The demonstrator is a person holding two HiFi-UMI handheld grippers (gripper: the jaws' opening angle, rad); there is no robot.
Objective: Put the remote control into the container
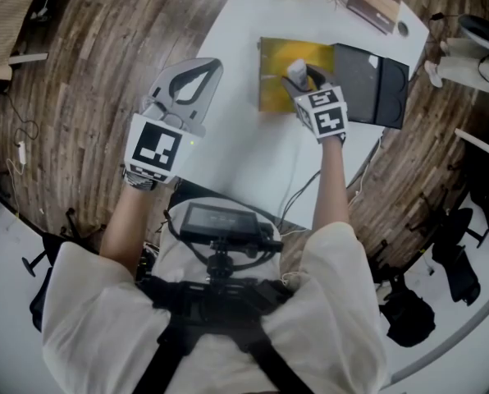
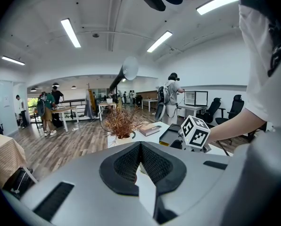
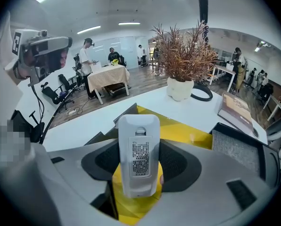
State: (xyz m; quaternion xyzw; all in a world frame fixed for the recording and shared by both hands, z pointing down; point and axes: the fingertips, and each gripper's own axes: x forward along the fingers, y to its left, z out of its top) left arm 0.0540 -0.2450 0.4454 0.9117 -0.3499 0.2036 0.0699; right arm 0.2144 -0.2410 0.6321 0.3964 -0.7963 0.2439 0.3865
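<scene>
Hanging over open container point(image 1: 274, 84): remote control point(image 3: 138, 149) (in right claw point(image 3: 139, 163))

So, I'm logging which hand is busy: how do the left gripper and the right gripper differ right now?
The left gripper is shut on nothing, while the right gripper is shut on the white remote control. The left gripper hangs by the edge of the white table, away from the yellow container, while the right gripper is over that container. Shared: neither gripper is open.
</scene>
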